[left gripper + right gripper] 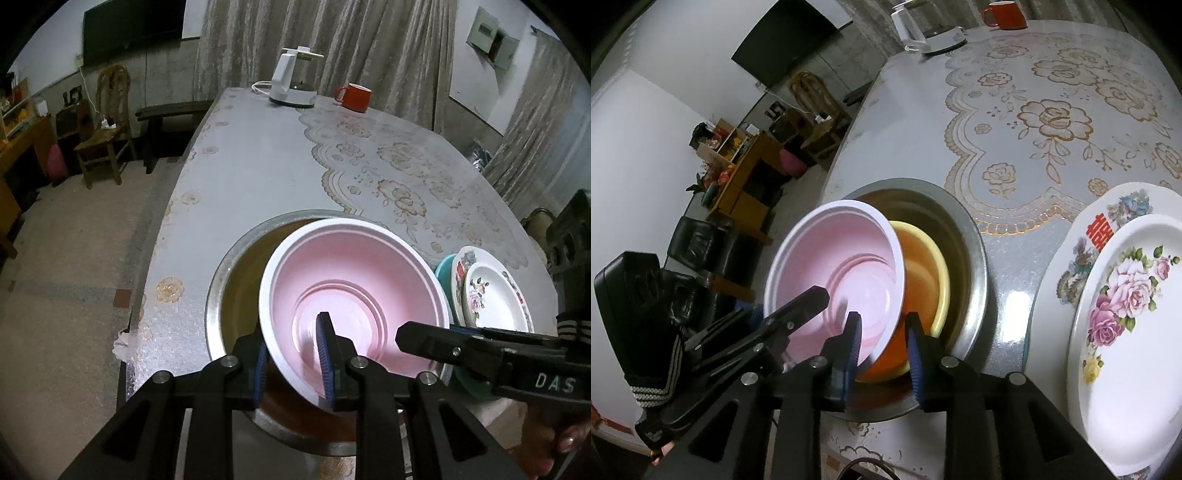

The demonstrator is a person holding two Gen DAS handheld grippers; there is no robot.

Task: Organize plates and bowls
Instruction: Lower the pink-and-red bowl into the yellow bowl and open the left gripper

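- The pink bowl (351, 291) sits tilted in the big metal bowl (221, 288) on the table (266, 155), on top of a yellow bowl (940, 273).
- The left gripper (293, 360) has its fingers a little apart around the pink bowl's near rim.
- The right gripper (882, 360) also straddles that rim, fingers a little apart.
- Flower plates (1126, 314) lie just beside.

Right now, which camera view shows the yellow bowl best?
The right wrist view: the yellow bowl shows its rim and amber inside, nested in the metal basin behind the pink bowl. In the left wrist view the pink bowl hides it.
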